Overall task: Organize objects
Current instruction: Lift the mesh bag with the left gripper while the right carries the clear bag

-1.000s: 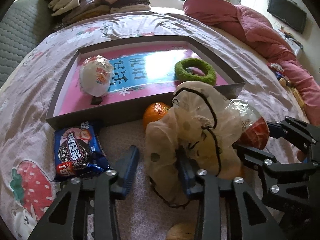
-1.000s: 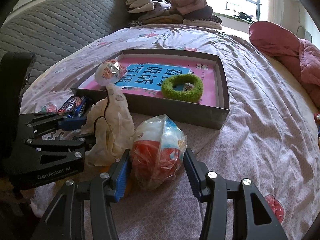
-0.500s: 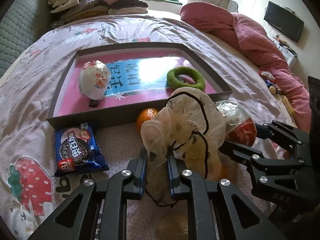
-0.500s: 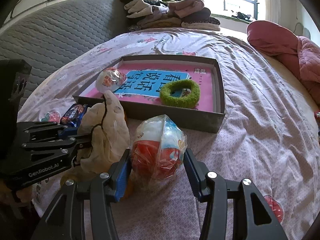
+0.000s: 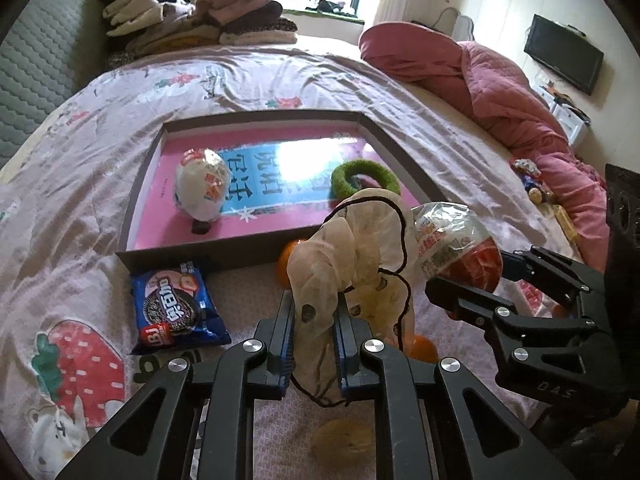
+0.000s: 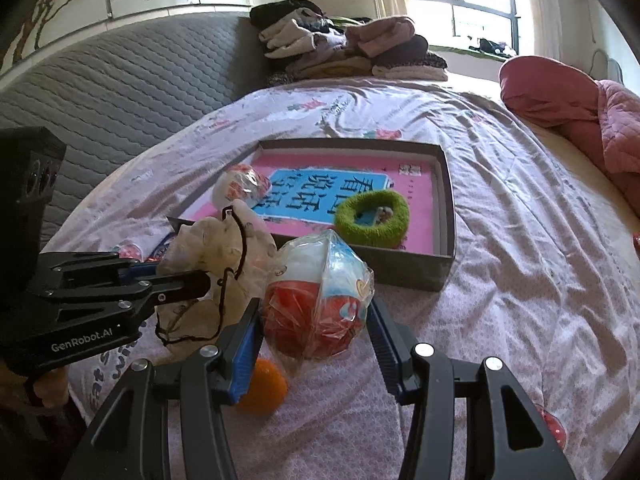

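Having just pinched shut on the cream pouch [image 5: 356, 256], the left hand-held gripper [image 5: 314, 344] lifts it boxward, while the right hand-held gripper [image 6: 316, 344] grips the wrapped ball [image 6: 316, 300].

Folded clothes [image 5: 200, 16], pink quilt [image 5: 500, 80], wall television [image 5: 563, 54].

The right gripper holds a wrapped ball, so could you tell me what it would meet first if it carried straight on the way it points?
Probably the near wall of the shallow box: the right gripper, closed on the wrapped ball, aims straight at it. The green ring lies just behind that wall, though depth is uncertain.
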